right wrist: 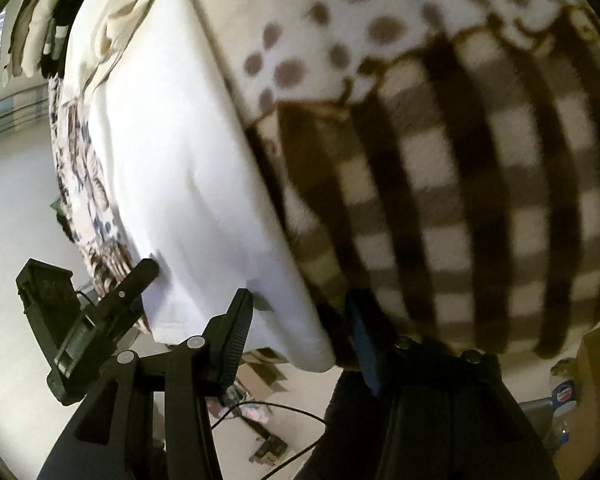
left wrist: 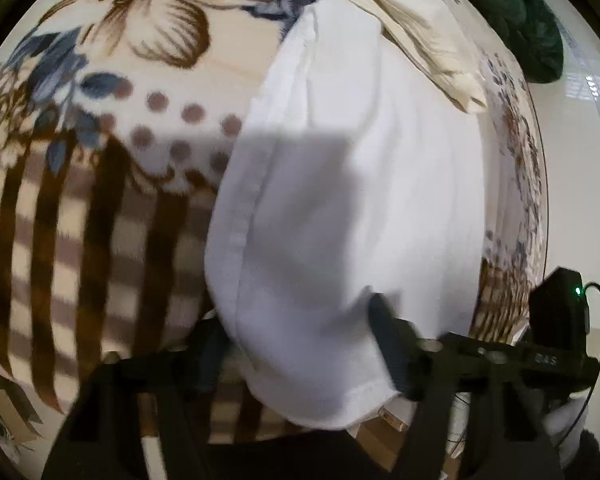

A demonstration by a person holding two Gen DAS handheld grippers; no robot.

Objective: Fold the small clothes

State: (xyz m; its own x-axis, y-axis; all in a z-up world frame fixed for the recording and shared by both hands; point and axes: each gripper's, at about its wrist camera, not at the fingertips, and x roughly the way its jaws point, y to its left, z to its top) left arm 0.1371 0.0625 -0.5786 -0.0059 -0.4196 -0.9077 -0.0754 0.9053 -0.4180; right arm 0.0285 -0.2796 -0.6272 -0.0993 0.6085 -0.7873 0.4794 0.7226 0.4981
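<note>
White garment [left wrist: 340, 200] on patterned blanket [left wrist: 80, 220]; both grippers [left wrist: 300, 340] [right wrist: 300, 312] pinching its hem

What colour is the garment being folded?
Plain white garment; the left wrist view shows it best.

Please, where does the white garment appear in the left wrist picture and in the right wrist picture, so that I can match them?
Left wrist: the white garment runs down the middle, from the top centre to the bottom, its near end between the gripper's fingers.
Right wrist: it runs down the left-centre, its near corner at the bottom centre.
Shared landmark: the blanket's brown dots above brown checks, left of the garment in the left wrist view, right of it in the right wrist view.
</note>
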